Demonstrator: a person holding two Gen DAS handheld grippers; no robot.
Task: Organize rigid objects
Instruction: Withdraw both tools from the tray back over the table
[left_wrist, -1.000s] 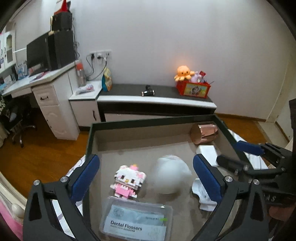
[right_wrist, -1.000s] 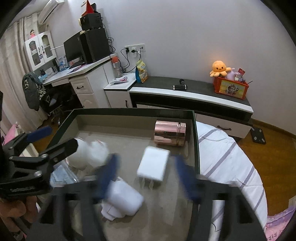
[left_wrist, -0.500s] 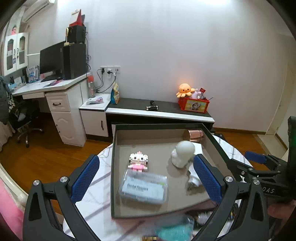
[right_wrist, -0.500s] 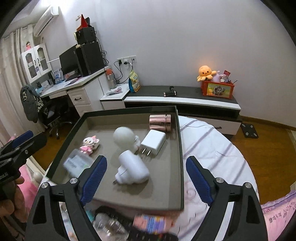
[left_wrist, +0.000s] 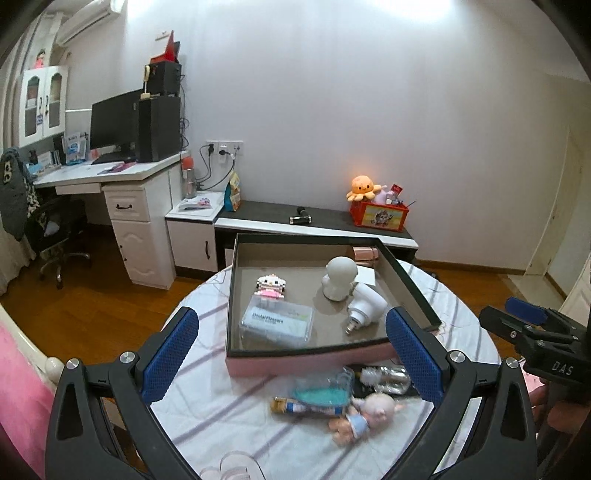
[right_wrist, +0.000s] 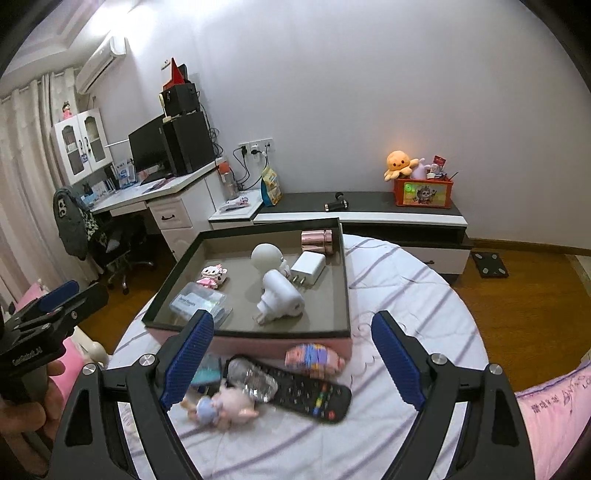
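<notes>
A dark-rimmed tray (left_wrist: 317, 238) (right_wrist: 347, 288) sits on a round striped table. In it lie a pink block figure (left_wrist: 271, 286) (right_wrist: 214, 276), a floss box (left_wrist: 277, 323) (right_wrist: 197, 303), a white round figure (left_wrist: 339, 277) (right_wrist: 266, 256), a white plug adapter (left_wrist: 365, 304) (right_wrist: 280, 295), a white charger (right_wrist: 308, 266) and a rose-gold can (right_wrist: 317, 242). In front of the tray lie a black remote (right_wrist: 306, 395), a baby doll (left_wrist: 364, 411) (right_wrist: 221, 404), a clear bottle (left_wrist: 384, 376) (right_wrist: 251, 380) and a colourful pouch (right_wrist: 314, 356). My left gripper (left_wrist: 291, 354) and right gripper (right_wrist: 291, 358) are open and empty, held above the loose items.
The table (right_wrist: 406, 306) has a striped cloth. A pink bed edge (right_wrist: 554, 398) lies at right. A low cabinet (left_wrist: 314, 229) and a desk (left_wrist: 110, 177) stand behind. A clear cup rim (left_wrist: 236, 465) shows at the front.
Both grippers have pulled back and up from the tray. The whole tray and the loose items in front of it have come into view.
</notes>
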